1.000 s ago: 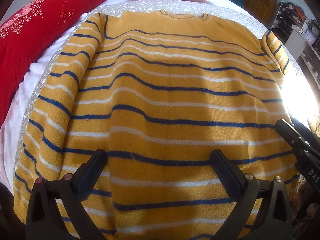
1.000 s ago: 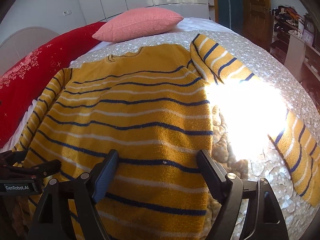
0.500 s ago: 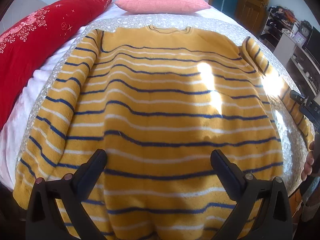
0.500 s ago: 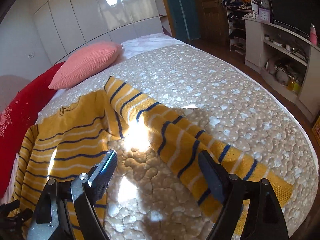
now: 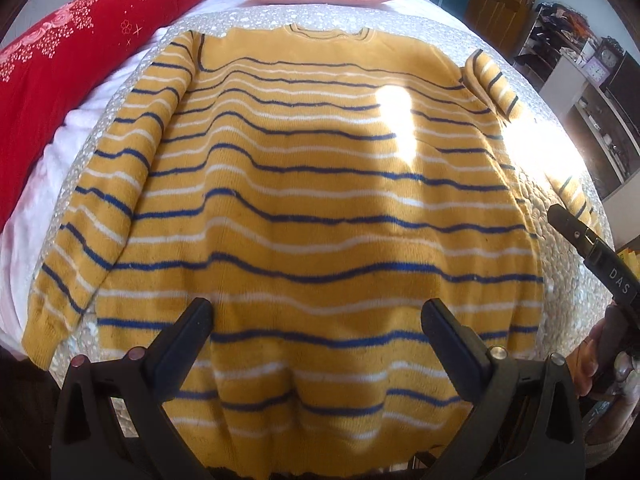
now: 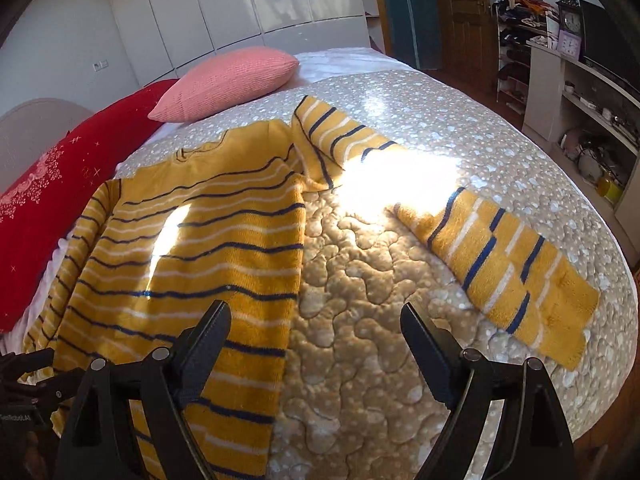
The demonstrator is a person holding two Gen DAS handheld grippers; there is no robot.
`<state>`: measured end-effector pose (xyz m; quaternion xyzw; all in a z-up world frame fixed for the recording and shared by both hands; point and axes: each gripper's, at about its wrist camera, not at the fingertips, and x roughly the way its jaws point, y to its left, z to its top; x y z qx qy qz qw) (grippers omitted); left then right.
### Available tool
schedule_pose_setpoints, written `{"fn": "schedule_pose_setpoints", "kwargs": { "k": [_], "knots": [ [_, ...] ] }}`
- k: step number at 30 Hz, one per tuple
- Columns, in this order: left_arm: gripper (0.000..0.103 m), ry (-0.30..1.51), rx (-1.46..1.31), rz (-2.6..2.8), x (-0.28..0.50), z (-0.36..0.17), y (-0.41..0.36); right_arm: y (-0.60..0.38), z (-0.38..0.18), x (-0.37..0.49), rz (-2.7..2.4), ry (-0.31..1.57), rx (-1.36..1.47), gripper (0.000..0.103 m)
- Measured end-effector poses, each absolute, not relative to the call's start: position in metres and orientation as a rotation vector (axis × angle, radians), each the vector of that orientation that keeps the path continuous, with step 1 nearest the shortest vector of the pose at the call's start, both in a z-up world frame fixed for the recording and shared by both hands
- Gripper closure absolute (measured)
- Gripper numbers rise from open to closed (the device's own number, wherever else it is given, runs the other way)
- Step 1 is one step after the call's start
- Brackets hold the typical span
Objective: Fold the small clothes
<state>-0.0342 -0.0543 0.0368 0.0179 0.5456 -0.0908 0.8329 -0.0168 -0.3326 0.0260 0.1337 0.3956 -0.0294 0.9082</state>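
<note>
A yellow sweater [image 5: 312, 208] with blue and white stripes lies flat on the bed, neck at the far end; it also shows in the right wrist view [image 6: 208, 248]. Its left sleeve [image 5: 104, 208] lies along the body. Its right sleeve [image 6: 496, 256] stretches out to the right over the quilt. My left gripper [image 5: 316, 320] is open and empty above the hem. My right gripper [image 6: 316, 324] is open and empty above the quilt, beside the sweater's right edge. The right gripper's side shows at the left wrist view's right edge [image 5: 592, 252].
A quilted spotted bedspread [image 6: 460, 128] covers the bed. A pink pillow [image 6: 228, 80] and a red pillow [image 6: 60, 184] lie at the far and left sides. White shelves [image 6: 580, 100] and a wooden door [image 6: 468, 12] stand to the right. A bright sun patch lies on the quilt.
Both grippers pulled back from the sweater and stayed open. The right wrist view swung right toward the outstretched sleeve, then partly back to take in the sweater body.
</note>
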Motion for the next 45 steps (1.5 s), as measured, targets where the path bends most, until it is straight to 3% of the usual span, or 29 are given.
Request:
{"fn": "schedule_pose_setpoints", "kwargs": {
  "k": [25, 40, 45],
  "knots": [
    [0.000, 1.094, -0.033, -0.038, -0.075, 0.034, 0.064, -0.259, 0.034, -0.040, 0.022, 0.838, 0.120, 0.012],
    [0.000, 0.996, -0.144, 0.186, -0.060, 0.029, 0.178, -0.218, 0.031, -0.032, 0.071, 0.865, 0.050, 0.012],
    [0.004, 0.986, -0.107, 0.099, -0.044, 0.020, 0.171, -0.218, 0.026, -0.031, 0.070, 0.884, 0.057, 0.012]
  ]
}}
